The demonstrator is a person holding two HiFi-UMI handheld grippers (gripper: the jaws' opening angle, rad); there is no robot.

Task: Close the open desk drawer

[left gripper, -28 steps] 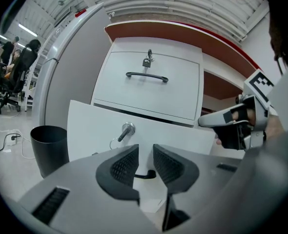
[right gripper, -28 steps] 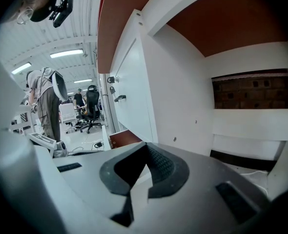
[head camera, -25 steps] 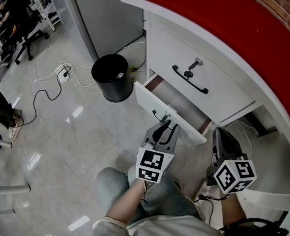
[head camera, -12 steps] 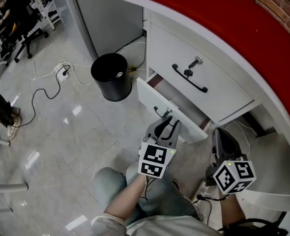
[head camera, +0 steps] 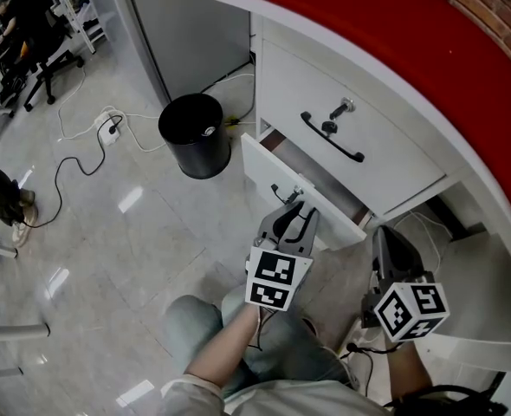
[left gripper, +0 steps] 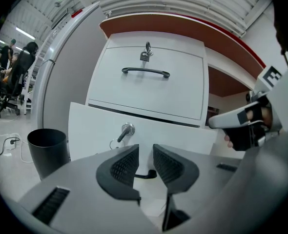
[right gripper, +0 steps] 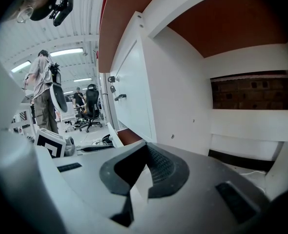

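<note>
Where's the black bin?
In the head view, the black bin stands on the floor just left of the open drawer, in front of the tall grey cabinet.

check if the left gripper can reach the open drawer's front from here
Probably yes: the left gripper sits right before the drawer front, jaws slightly apart, and nothing stands in the way.
</note>
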